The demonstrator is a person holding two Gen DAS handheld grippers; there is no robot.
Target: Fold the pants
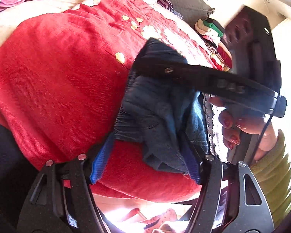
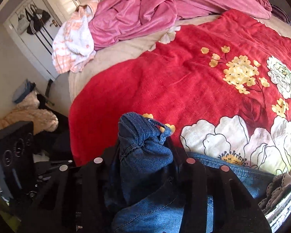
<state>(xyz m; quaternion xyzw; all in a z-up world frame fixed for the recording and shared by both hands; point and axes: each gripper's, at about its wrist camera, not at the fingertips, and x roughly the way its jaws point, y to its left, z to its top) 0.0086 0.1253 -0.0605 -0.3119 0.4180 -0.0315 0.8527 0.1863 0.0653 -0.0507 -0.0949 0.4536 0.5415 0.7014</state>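
Pants (image 2: pixel 143 155) bunched, pinched in right tongs (image 2: pixel 143 153); left tongs (image 1: pixel 145 163) spread around edge.

Bed (image 2: pixel 126 58) under red floral blanket (image 2: pixel 184 81); pink bedding (image 2: pixel 145 13) heaped beyond; white door (image 2: pixel 38 44) far left, sunlit.

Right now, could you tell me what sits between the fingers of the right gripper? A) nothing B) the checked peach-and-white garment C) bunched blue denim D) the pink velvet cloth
C: in the right wrist view, the right gripper has bunched jeans between its fingers.
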